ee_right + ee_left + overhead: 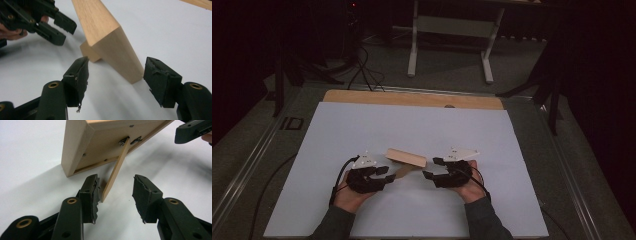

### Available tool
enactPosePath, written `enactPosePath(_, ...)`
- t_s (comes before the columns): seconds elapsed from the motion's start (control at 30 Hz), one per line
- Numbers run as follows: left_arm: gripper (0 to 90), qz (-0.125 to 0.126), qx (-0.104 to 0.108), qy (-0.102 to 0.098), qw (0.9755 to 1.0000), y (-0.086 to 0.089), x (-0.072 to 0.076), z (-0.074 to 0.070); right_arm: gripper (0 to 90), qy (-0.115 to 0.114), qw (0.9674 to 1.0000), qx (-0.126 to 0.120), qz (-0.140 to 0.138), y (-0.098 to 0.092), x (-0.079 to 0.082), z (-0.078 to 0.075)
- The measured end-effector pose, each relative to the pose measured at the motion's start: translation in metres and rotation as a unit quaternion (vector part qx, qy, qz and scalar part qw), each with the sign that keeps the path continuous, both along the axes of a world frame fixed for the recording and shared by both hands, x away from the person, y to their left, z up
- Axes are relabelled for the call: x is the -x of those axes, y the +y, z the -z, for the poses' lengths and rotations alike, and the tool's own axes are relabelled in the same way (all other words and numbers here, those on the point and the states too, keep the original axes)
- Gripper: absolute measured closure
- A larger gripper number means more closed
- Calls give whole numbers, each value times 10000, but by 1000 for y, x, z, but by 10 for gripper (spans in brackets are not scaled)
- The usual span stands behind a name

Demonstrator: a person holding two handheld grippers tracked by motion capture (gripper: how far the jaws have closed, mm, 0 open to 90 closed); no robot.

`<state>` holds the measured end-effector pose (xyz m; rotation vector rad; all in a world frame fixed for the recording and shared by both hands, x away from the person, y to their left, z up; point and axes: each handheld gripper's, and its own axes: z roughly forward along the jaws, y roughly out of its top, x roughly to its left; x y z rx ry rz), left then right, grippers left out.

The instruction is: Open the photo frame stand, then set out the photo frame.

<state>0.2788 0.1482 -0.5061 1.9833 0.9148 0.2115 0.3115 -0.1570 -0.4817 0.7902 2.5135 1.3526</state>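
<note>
A light wooden picture frame (406,157) stands tilted on the white mat between my two grippers, propped by a thin wooden strut (116,172) hinged to its back (100,145). My left gripper (116,192) is open; the strut's foot lies between its jaws, close against the left pad (94,192) and apart from the other. In the high view the left gripper (389,172) sits at the frame's left end. My right gripper (116,75) is open with the frame's corner (122,57) between its jaws, and sits at the frame's right end (432,167).
The white mat (362,130) covers a wooden tabletop (412,98). Metal rails (252,150) run along the table's sides. Behind the table, a white-legged bench (452,30) and cables (362,70) sit on the dark floor.
</note>
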Motion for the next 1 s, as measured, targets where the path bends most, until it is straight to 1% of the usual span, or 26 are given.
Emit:
enactPosePath(0.17,555,-29,11,-46,10000,1,1,-2,366,-19,10000,-15,-27,-3,0,-1)
enactPosePath(0.3,541,-107,57,-82,9999,3,1,-5,366,-16,10000,-4,6,-6,0,-2)
enactPosePath(0.43,533,-149,44,-131,9998,4,1,-8,365,-15,10000,-27,46,-10,-1,-3)
enactPosePath(0.5,543,-169,63,-150,9997,4,2,-9,366,-8,10000,-27,74,-11,-2,-3)
enactPosePath(0.57,562,-173,39,-172,9997,4,2,-11,370,-5,9999,-44,101,-12,-2,-3)
enactPosePath(0.6,578,-145,34,-185,9997,4,2,-11,369,-2,9999,-47,114,-13,-3,-3)
enactPosePath(0.7,600,-124,14,-214,9997,3,3,-13,371,17,9997,-82,213,-15,-4,-3)
enactPosePath(0.73,623,-123,10,-220,9997,3,3,-13,373,12,9996,-88,255,-16,-4,-3)
enactPosePath(0.8,640,-103,-35,-231,9997,2,3,-13,372,25,9995,-103,298,-18,-5,-2)
enactPosePath(1.0,658,-119,-80,-258,9996,0,3,-14,392,66,9984,-186,532,-24,-9,-2)
